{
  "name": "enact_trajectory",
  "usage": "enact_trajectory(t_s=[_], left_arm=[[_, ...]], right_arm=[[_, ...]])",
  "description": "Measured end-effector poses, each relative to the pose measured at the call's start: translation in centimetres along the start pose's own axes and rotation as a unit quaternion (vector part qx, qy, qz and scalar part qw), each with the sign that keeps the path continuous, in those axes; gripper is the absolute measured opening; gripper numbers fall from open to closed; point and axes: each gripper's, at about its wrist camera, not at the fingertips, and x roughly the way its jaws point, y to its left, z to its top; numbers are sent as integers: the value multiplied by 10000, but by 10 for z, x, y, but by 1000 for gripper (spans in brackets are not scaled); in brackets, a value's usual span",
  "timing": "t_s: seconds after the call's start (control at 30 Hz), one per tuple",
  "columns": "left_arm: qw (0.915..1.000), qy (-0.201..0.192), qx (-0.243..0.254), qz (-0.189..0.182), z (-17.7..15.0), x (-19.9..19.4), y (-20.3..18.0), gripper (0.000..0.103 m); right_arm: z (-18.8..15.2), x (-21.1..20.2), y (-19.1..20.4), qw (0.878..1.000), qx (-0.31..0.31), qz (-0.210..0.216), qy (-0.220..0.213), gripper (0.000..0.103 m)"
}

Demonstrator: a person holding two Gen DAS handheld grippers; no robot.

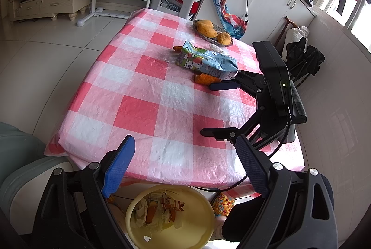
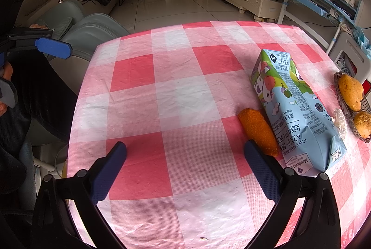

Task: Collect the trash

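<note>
Carton (image 2: 299, 110) hides part of our orange peel (image 2: 258, 130), both lying near the table's (image 2: 148, 96) right edge. Left gripper (image 1: 185, 165) and right gripper (image 2: 185, 165) hang spread and empty. Bin (image 1: 170, 214) sits partly hidden below the near edge.

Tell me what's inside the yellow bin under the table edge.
The yellow bin holds crumpled white tissue, orange peel pieces and a torn snack wrapper. The left gripper's arms cover the bin's left rim, and anything beneath the pile is hidden.

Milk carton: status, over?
Both grippers open, empty. Milk carton lying flat on table, right gripper short of it. Orange peel alongside, by right finger.
</note>
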Motion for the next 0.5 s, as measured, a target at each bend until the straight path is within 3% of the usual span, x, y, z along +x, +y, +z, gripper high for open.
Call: enact_trajectory(t_s=[0.5], left_arm=[[10000, 5, -3, 4, -1, 0, -1, 85]], right_arm=[[0, 1, -1, 10000, 0, 0, -2, 97]])
